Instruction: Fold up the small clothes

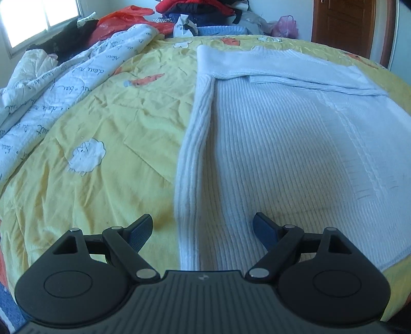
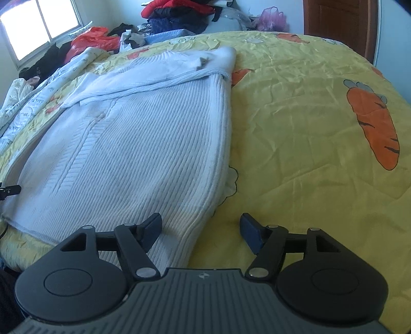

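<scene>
A white ribbed knit sweater (image 1: 277, 144) lies flat on a yellow bedspread (image 1: 108, 108), both sleeves folded in along its sides and across the top. My left gripper (image 1: 203, 228) is open and empty, hovering over the sweater's near left edge, astride the folded sleeve (image 1: 195, 144). My right gripper (image 2: 200, 227) is open and empty over the sweater's (image 2: 133, 144) near right edge, its left finger over the knit and its right finger over the bedspread (image 2: 295, 128).
A white quilt with script print (image 1: 59, 95) lies bunched at the left. A heap of red, dark and blue clothes and bags (image 1: 195, 15) sits at the far side. A window (image 1: 38, 18) is at left, a wooden door (image 1: 344, 23) at right.
</scene>
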`<action>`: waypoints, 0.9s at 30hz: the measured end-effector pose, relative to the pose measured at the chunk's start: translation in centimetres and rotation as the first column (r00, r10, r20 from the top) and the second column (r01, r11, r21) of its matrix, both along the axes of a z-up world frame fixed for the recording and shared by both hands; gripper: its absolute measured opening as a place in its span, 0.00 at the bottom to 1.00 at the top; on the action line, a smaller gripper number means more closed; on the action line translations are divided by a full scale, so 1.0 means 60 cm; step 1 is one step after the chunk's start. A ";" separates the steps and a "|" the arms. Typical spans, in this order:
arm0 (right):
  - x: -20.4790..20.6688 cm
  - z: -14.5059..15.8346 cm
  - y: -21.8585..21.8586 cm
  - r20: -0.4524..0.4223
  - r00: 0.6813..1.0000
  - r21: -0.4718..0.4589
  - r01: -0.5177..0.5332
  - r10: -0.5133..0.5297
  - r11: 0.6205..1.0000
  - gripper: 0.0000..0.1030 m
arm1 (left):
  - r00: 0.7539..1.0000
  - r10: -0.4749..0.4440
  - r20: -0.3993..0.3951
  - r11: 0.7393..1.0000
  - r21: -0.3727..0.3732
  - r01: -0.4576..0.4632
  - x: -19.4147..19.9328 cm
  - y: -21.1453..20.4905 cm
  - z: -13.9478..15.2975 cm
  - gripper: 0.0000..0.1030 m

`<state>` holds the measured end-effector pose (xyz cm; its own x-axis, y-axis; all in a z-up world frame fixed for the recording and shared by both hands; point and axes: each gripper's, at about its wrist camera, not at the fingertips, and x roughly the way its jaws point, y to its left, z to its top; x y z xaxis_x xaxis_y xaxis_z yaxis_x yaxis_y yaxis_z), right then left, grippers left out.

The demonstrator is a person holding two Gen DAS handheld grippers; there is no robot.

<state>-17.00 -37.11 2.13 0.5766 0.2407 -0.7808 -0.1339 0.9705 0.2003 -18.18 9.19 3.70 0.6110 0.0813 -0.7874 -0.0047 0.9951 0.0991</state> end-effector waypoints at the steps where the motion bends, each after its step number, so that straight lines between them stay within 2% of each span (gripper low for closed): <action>1: -0.001 0.001 0.000 -0.002 1.000 -0.002 -0.003 0.003 1.000 0.70 | 1.000 -0.001 -0.001 1.000 -0.005 0.001 -0.001 0.002 -0.001 0.84; 8: -0.009 0.005 -0.011 -0.017 1.000 0.002 0.008 -0.008 1.000 0.69 | 1.000 0.000 -0.012 0.999 -0.035 -0.001 -0.002 0.011 -0.004 0.84; 10: -0.010 0.005 -0.019 -0.032 0.999 0.030 0.013 -0.013 0.999 0.70 | 1.000 0.000 -0.027 0.998 -0.062 -0.002 -0.002 0.015 -0.004 0.84; 12: -0.010 0.003 -0.028 -0.056 0.998 0.090 0.012 -0.007 0.996 0.74 | 0.998 -0.012 -0.066 0.986 -0.166 0.000 -0.004 0.027 -0.004 0.85; 13: -0.010 0.003 -0.035 -0.069 0.998 0.139 0.010 0.000 0.990 0.78 | 0.998 -0.025 -0.065 0.981 -0.193 0.012 -0.008 0.030 -0.002 0.85; 19: -0.011 -0.007 -0.066 -0.161 0.987 0.390 0.050 0.015 0.920 0.78 | 0.992 -0.096 -0.083 0.975 -0.208 0.077 -0.028 0.034 0.000 0.83; 21: -0.012 -0.012 -0.066 -0.180 0.983 0.434 0.049 0.033 0.900 0.74 | 0.991 -0.104 -0.084 0.973 -0.214 0.084 -0.031 0.035 0.004 0.66; 23: -0.013 -0.017 -0.067 -0.192 0.980 0.472 0.053 0.044 0.880 0.72 | 0.990 -0.110 -0.093 0.969 -0.232 0.086 -0.030 0.038 0.008 0.61; 27: -0.006 -0.024 -0.072 -0.208 0.977 0.527 0.070 0.049 0.847 0.72 | 0.988 -0.109 -0.110 0.959 -0.273 0.075 -0.022 0.049 0.010 0.60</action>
